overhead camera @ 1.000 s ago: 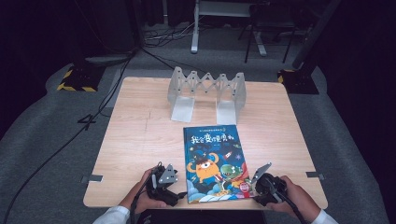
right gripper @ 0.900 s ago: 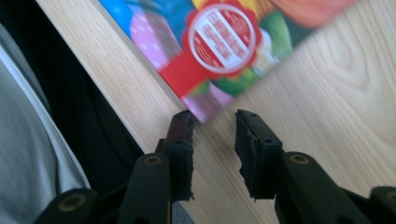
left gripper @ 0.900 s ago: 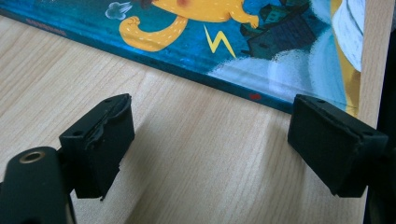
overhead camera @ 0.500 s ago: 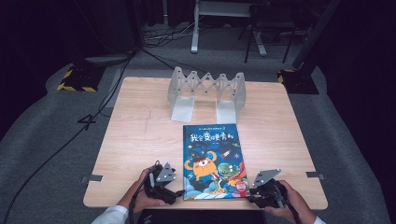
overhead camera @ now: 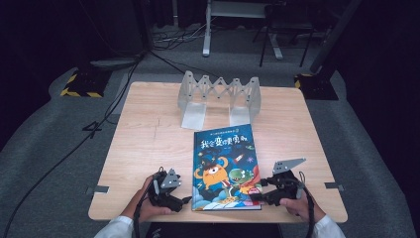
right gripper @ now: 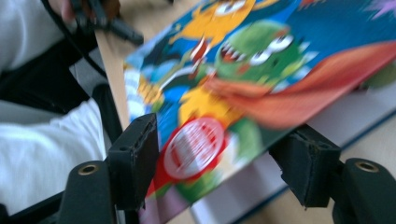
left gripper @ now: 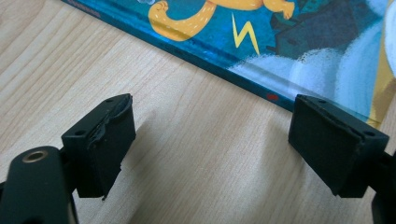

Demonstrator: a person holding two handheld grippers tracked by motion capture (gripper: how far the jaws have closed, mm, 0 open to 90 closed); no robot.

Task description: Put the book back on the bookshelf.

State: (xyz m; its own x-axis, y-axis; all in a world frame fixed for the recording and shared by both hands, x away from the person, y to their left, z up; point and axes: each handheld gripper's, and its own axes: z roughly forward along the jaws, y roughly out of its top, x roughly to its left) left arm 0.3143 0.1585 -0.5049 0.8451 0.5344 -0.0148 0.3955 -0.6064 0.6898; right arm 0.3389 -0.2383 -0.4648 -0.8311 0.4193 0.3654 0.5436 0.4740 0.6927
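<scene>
A picture book (overhead camera: 225, 163) with a cartoon monster cover lies flat on the wooden table (overhead camera: 148, 144), near the front edge. My left gripper (overhead camera: 184, 197) rests on the table just left of the book's near left corner. Its jaws are open and empty (left gripper: 212, 154), with the book's edge (left gripper: 280, 32) just beyond them. My right gripper (overhead camera: 258, 192) is at the book's near right corner. Its jaws (right gripper: 224, 158) have just been opening and now stand wide apart. The raised cover corner (right gripper: 261, 70) lies between them without being pressed.
A grey accordion-style book stand (overhead camera: 220, 96) stands at the back middle of the table. The right gripper view catches a white sleeve (right gripper: 46, 149) and the left gripper (right gripper: 107, 18) beyond the table's front edge. Cables run over the dark floor.
The right gripper has shifted a little at the book's near right corner, and its jaws now stand apart. The left gripper and the book have stayed put.
</scene>
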